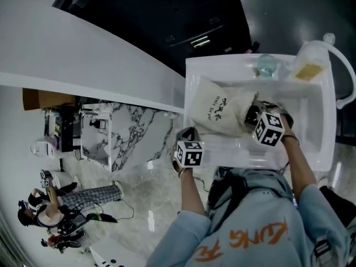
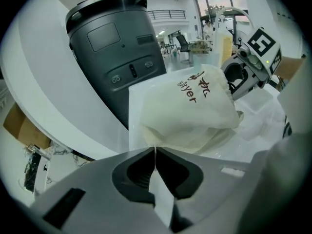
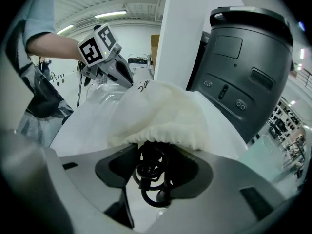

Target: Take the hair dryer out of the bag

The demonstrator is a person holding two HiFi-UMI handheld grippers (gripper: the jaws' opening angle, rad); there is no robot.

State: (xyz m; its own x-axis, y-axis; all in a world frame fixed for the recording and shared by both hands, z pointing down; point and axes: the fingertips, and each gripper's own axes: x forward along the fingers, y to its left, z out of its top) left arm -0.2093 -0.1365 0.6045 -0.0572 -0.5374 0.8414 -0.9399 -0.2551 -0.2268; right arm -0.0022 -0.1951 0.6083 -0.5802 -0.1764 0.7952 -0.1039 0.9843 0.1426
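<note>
Just starting; pinching a corner of the bag with the left gripper, jaws pressed on cloth; clamping the cord at the bag's mouth with the right gripper; no dryer out yet, hidden in the bag in the sink; pulling left to do.
</note>
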